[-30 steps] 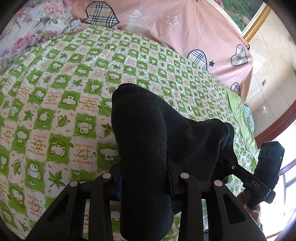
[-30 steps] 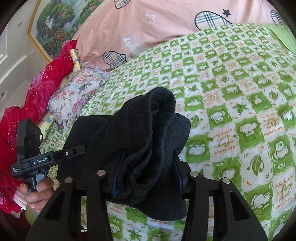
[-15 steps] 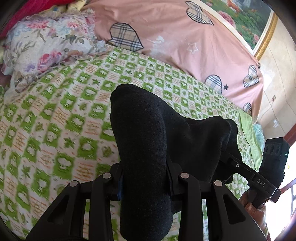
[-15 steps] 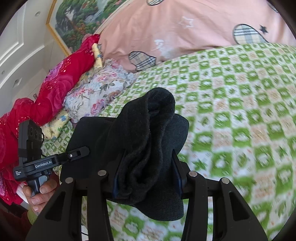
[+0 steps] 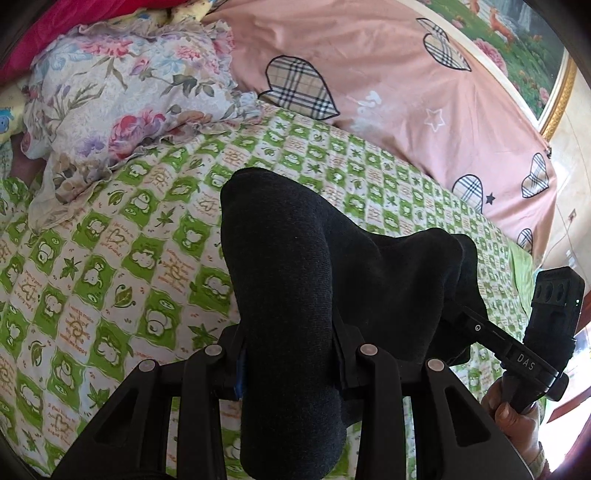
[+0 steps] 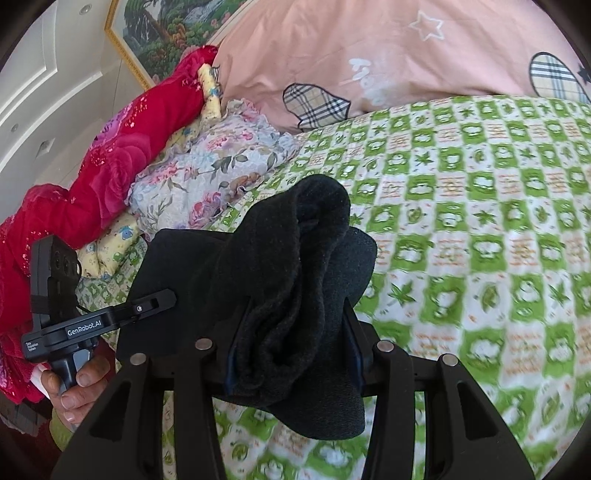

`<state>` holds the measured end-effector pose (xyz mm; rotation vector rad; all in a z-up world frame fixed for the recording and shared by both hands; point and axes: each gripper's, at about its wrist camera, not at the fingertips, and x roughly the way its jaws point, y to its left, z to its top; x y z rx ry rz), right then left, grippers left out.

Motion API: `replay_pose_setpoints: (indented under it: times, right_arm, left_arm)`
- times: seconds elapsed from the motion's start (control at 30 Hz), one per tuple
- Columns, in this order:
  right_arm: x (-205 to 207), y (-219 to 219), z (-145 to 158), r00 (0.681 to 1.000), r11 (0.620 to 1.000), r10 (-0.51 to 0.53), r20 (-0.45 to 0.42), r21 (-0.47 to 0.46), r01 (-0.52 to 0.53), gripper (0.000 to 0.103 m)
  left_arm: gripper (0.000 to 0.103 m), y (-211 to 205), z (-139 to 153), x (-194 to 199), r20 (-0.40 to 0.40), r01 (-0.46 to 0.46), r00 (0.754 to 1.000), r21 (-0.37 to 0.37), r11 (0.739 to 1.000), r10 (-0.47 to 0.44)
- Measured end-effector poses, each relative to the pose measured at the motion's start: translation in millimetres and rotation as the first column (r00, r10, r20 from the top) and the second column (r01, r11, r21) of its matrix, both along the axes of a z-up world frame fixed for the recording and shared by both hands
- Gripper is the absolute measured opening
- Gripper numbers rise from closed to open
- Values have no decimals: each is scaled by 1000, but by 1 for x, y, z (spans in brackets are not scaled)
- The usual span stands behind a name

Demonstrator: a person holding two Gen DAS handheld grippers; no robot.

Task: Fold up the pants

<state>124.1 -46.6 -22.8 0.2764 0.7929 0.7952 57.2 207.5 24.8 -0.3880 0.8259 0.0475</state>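
Note:
The black pants [image 5: 288,280] hang bunched between both grippers, lifted above the green checked bedsheet [image 5: 110,258]. My left gripper [image 5: 288,365] is shut on a thick fold of the pants; the fabric hides its fingertips. My right gripper [image 6: 291,354] is shut on another bunched fold of the pants [image 6: 295,266]. In the left wrist view the right gripper's body [image 5: 546,332] shows at the right edge, held by a hand. In the right wrist view the left gripper's body [image 6: 62,306] shows at the left, also hand-held.
A pink quilt with plaid hearts [image 5: 388,92] lies along the far side of the bed. A floral pillow [image 5: 122,92] and a red blanket [image 6: 110,155] lie at the head end. A framed painting [image 6: 166,33] hangs on the wall.
Both grippers have carried the pants together towards the pillow end of the bed; the floral pillow and red blanket have come into view. Both grips are unchanged.

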Motion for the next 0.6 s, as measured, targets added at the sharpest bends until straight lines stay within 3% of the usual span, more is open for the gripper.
replay_pose_setpoints:
  times: [0.3,0.6]
  right_arm:
    - [14,16,-17,1000,999,21,-15,-31,-22,47]
    - [19,15,-29,1000,997,3,-17,-81,-5,58]
  left_arm:
    - [35,15,-21,7,-34,-16,999,0,1000,16]
    - [54,22,-39,6,-63,-26,998,-20,999,25]
